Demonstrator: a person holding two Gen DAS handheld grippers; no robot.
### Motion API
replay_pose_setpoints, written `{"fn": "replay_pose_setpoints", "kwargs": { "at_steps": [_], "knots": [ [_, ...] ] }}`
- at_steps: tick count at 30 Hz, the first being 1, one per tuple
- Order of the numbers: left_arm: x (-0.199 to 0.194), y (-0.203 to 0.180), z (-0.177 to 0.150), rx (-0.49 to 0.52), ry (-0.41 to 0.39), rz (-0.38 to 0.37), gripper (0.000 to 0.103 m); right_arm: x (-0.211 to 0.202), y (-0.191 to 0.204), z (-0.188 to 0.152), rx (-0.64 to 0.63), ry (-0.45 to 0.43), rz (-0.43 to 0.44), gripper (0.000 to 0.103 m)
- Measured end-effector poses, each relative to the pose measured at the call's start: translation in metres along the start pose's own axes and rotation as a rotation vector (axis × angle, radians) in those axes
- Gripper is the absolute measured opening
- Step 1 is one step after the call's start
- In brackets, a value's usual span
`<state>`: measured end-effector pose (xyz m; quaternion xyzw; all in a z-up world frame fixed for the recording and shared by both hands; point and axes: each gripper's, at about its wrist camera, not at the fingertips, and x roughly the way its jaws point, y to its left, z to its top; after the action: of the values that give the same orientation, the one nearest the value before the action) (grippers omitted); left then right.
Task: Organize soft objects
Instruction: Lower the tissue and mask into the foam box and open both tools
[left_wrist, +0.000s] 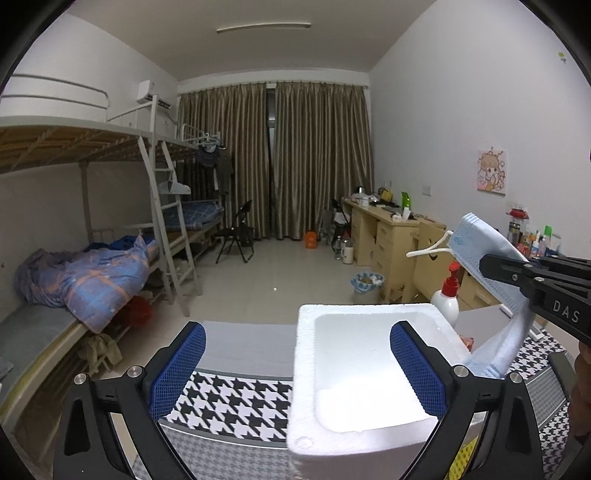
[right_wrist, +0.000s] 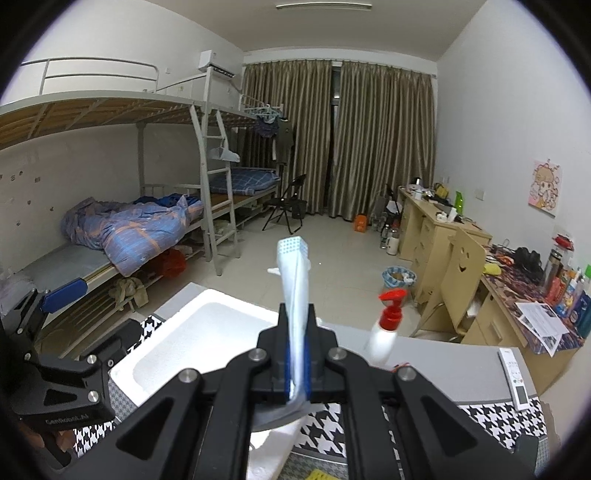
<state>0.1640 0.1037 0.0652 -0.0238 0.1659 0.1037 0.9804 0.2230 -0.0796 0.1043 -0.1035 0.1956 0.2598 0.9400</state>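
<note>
Above the white foam box (left_wrist: 354, 373) on the houndstooth surface (left_wrist: 240, 402): right tool (right_wrist: 295, 373) clamped on a blue face mask (right_wrist: 295, 295), not yet lowered in; left tool (left_wrist: 299, 373) spread wide, empty; box apparently holds nothing, so sorting barely begun

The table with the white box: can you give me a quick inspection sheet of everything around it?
Surface: table, grey top with houndstooth cloth.
Job's things: blue face mask held up over the white foam box, which looks empty.
Clutter: white pump bottle with red top; remote control.
Grippers: left gripper open, nothing between its pads; right gripper shut on the mask.
Cables: nothing seen.
Surroundings: bunk beds, curtains, desks, folding chair.
</note>
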Motion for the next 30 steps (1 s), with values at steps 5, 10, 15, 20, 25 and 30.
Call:
{"fn": "replay_pose_setpoints", "kwargs": {
  "at_steps": [5,10,15,20,25,30],
  "knots": [
    [-0.001,0.011,-0.003,-0.014,0.0,0.022,0.1,0.011,0.011,0.001,-0.014,0.019,0.029,0.007],
    [-0.003,0.018,-0.006,-0.023,0.001,0.031,0.1,0.018,0.018,0.0,-0.027,0.04,0.058,0.008],
    [-0.002,0.024,-0.008,-0.033,0.005,0.036,0.1,0.026,0.026,0.0,-0.044,0.058,0.074,0.008],
    [-0.001,0.031,-0.01,-0.046,0.007,0.041,0.1,0.037,0.03,-0.003,-0.052,0.095,0.091,0.008],
    [0.0,0.037,-0.014,-0.055,0.015,0.046,0.1,0.044,0.031,-0.005,-0.037,0.12,0.127,0.036],
    [0.0,0.042,-0.015,-0.066,0.018,0.051,0.1,0.04,0.039,-0.009,-0.07,0.099,0.141,0.069]
  ]
}}
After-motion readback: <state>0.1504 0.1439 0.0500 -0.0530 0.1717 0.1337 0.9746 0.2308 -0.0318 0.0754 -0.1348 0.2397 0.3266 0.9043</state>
